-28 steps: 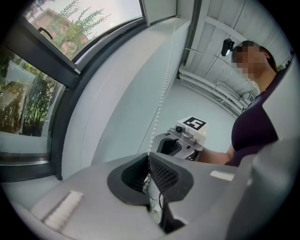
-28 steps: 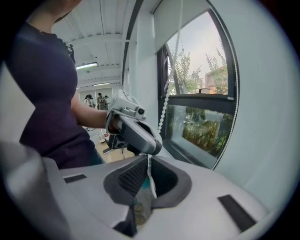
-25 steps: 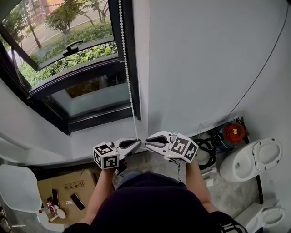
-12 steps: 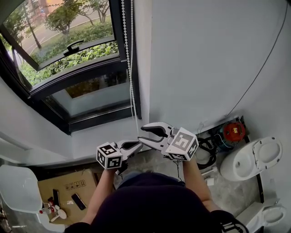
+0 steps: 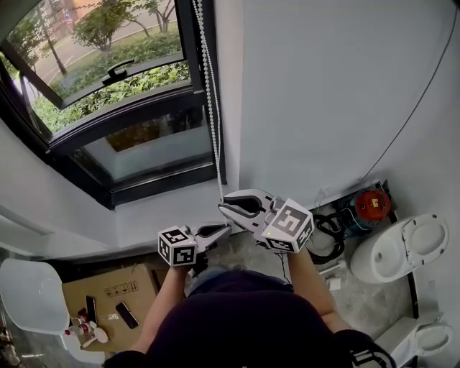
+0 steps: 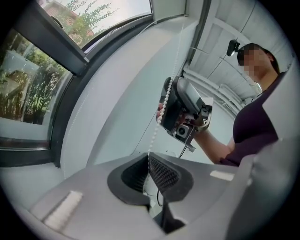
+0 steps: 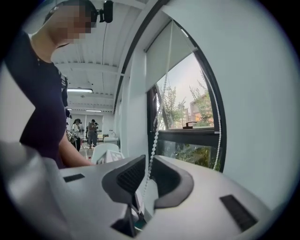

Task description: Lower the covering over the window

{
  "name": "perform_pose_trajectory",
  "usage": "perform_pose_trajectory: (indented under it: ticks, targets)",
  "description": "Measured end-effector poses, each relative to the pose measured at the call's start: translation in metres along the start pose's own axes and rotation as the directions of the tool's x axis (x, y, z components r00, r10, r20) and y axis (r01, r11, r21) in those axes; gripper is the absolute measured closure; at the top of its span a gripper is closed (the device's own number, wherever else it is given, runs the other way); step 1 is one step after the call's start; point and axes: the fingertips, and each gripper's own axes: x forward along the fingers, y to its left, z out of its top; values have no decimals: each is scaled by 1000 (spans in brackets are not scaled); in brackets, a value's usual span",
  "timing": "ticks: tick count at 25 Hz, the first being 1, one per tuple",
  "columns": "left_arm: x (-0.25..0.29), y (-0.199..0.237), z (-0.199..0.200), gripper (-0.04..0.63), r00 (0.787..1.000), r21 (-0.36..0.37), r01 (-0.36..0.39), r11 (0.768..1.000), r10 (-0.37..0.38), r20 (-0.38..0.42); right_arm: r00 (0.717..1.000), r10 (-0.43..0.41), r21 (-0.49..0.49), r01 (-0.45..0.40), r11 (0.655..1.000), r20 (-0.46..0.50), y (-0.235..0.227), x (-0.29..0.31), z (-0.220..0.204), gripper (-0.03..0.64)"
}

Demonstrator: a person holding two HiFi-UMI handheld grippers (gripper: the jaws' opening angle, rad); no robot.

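While the white beaded chain (image 5: 210, 93) is clamped taut in the left gripper (image 5: 225, 229), the right gripper (image 5: 223, 209), jaws just closing, is set loosely around it higher, presumably for re-gripping.

1. Top (image 5: 237, 323) - dark navy, plain, short sleeves, forearms left bare.
2. Left gripper (image 5: 225, 229) - pale grey moulded shell, two curved jaws lined with black ribbed pads (image 6: 161, 173).
3. Right gripper (image 5: 223, 208) - same grey shell and black lining.
4. Each gripper carries a white cube printed with black square markers: left cube (image 5: 177, 246), right cube (image 5: 290, 226).
5. Small black camera (image 7: 108, 11) worn on the head.
6. Pale ridged strip (image 6: 61, 211) on the left shell; dark rectangular inset (image 7: 238, 212) on the right shell.
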Motion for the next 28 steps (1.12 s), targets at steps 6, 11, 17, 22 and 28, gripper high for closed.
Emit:
perform_pose_trajectory:
  ticks: [6,11,17,22,28]
  targets:
    - [3,-5,-2,580,1000,2,8,1000,-8,-1,999,-2,15,1,1000,37,-2,-2,10,570]
    - [5,-11,-3,580,1000,-4,19,1000,-19,4,999,22,58,-24,998,37,3,-3,9,600]
    - [5,-8,-3,580,1000,4,10,1000,-10,-9,999,34,84,-35,996,14,0,-6,4,604]
    - [11,-5,-34,580,991,17,-2,1000,4,-135,991,27,55,-20,998,-131,3,0,-27,604]
    - [10,-7,-36,579,992,-13,10,1000,-11,-123,990,32,70,-23,997,-137,2,0,-30,604]
